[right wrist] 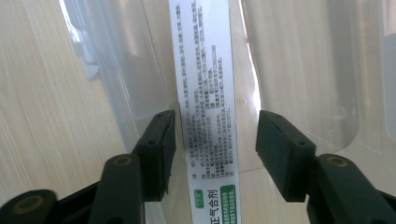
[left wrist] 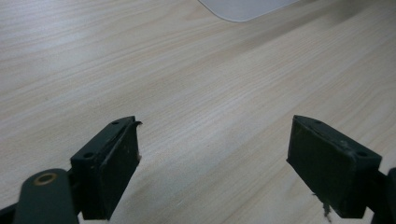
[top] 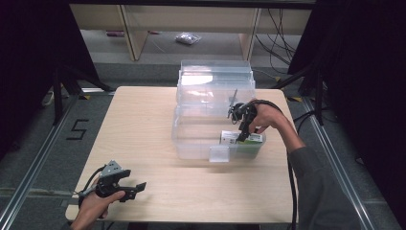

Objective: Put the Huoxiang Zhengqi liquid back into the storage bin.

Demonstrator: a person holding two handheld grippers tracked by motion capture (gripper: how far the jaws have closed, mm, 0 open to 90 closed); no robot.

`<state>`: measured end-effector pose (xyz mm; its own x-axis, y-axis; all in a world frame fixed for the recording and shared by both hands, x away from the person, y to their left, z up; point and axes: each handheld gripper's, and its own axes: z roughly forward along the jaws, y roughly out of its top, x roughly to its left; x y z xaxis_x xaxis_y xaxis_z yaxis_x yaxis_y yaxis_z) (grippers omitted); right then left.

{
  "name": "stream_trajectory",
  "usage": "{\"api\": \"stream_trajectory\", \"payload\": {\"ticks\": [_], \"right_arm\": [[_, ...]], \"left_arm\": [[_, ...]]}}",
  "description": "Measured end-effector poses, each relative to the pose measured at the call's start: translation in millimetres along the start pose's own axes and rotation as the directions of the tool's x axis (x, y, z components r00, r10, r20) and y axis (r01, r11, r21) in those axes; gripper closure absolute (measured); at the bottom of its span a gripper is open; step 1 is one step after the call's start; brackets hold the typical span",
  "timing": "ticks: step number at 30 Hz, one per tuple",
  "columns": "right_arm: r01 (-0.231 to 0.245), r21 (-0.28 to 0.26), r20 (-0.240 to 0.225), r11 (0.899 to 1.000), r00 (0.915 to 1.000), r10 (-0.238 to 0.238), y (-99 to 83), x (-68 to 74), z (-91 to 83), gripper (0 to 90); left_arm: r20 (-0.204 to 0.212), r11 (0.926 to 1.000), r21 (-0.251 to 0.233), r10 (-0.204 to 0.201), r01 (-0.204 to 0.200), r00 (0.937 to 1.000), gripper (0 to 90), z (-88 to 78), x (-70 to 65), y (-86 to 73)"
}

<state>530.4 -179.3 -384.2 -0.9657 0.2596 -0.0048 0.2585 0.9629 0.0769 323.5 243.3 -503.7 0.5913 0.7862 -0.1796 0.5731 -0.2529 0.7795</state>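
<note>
A white and green box (top: 254, 139) printed with text lies in the front right corner of a clear plastic bin (top: 191, 141) on the wooden table. My right gripper (top: 242, 135) reaches down into the bin over the box. In the right gripper view the box (right wrist: 205, 70) runs between the two jaws of the gripper (right wrist: 215, 140). The left pad sits at its edge and a gap shows on the right, so the gripper is open. My left gripper (top: 138, 188) rests near the table's front left corner. It is open (left wrist: 212, 158) over bare wood, nothing between its jaws.
The bin's clear lid (top: 215, 76) stands raised at the back. A small clear latch flap (top: 219, 154) hangs at the bin's front wall. A pale plastic corner (left wrist: 247, 8) lies ahead of the left gripper. Bare tabletop (top: 139, 129) spreads left of the bin.
</note>
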Motion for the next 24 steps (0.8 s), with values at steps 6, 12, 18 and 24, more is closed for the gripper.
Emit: {"api": "stream_trajectory", "payload": {"ticks": [6, 12, 18, 24], "right_arm": [[-0.045, -0.016, 0.022, 0.999, 0.9987, 0.045, 1.9, 3.9, -10.9, 41.5], [-0.106, -0.065, 0.052, 0.992, 0.9926, 0.110, 0.9, 8.1, -21.6, 36.0], [-0.157, -0.122, 0.042, 0.980, 0.9857, 0.163, -2.4, 12.3, -30.3, 32.8], [-0.192, -0.149, 0.040, 0.970, 0.9789, 0.200, -5.8, 14.9, -34.3, 30.9]], "left_arm": [[0.000, 1.0000, 0.000, 0.002, -0.002, 1.0000, 15.9, -0.2, 0.0, 0.1], [-0.001, 1.0000, 0.000, 0.001, -0.001, 1.0000, 15.9, 0.0, -0.1, 0.1], [-0.001, 0.9999, 0.011, 0.010, -0.010, 0.9999, 16.0, -0.7, 0.7, 0.1], [-0.001, 0.9999, 0.008, 0.007, -0.007, 1.0000, 16.0, -0.3, 0.5, 0.1]]}}
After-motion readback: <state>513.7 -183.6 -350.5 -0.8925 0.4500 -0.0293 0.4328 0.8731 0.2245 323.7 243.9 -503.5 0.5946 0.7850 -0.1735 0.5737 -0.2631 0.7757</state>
